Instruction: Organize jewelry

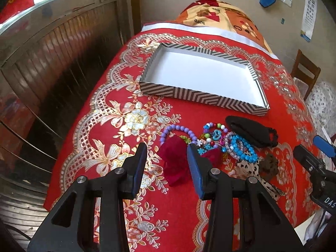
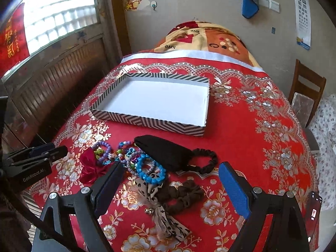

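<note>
Both claws wide, holding nothing: left claw (image 1: 167, 147) over red bow (image 1: 175, 161), right claw (image 2: 171, 168) over scrunchie (image 2: 184, 195). Risk: tangled beads (image 2: 150, 171) drag along, miss box (image 2: 147, 124).

A home room: floral red tablecloth (image 2: 252, 147), wooden chair (image 2: 306, 92), wall eye chart (image 2: 303, 14).

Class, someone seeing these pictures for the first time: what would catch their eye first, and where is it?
The bright heap of beaded bracelets near the front of the red floral tablecloth, with a crimson bow at its left. Behind it sits the empty zigzag-striped tray. Both tongs, left and right, hover open.
</note>
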Motion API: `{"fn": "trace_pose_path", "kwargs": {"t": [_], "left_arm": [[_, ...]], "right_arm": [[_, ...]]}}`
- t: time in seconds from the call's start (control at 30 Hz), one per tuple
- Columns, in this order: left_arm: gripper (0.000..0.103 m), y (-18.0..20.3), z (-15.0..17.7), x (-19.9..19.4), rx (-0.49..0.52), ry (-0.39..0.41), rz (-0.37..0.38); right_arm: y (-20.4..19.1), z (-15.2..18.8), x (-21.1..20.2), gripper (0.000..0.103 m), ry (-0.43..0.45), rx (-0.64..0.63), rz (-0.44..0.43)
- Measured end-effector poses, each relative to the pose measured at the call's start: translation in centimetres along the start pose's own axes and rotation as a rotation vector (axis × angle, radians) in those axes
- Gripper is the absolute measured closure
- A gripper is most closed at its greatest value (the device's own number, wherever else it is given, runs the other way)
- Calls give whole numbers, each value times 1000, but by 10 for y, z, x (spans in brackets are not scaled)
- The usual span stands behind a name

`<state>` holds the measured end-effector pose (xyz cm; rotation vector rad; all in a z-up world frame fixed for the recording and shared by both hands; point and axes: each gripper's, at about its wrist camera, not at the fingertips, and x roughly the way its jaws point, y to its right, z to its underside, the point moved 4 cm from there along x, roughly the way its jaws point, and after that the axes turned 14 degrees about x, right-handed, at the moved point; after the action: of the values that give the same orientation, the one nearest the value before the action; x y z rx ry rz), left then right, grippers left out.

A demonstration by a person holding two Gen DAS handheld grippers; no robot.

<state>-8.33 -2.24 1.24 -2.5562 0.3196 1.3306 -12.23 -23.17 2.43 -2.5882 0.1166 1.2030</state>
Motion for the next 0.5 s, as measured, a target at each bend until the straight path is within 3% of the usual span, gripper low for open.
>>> {"fn": "trace_pose_path", "kwargs": {"t": [0.5], "left_arm": [[64, 5, 2, -22, -91, -13, -96]], "right_arm": [[4, -13, -1, 13, -53, -54, -58]]}}
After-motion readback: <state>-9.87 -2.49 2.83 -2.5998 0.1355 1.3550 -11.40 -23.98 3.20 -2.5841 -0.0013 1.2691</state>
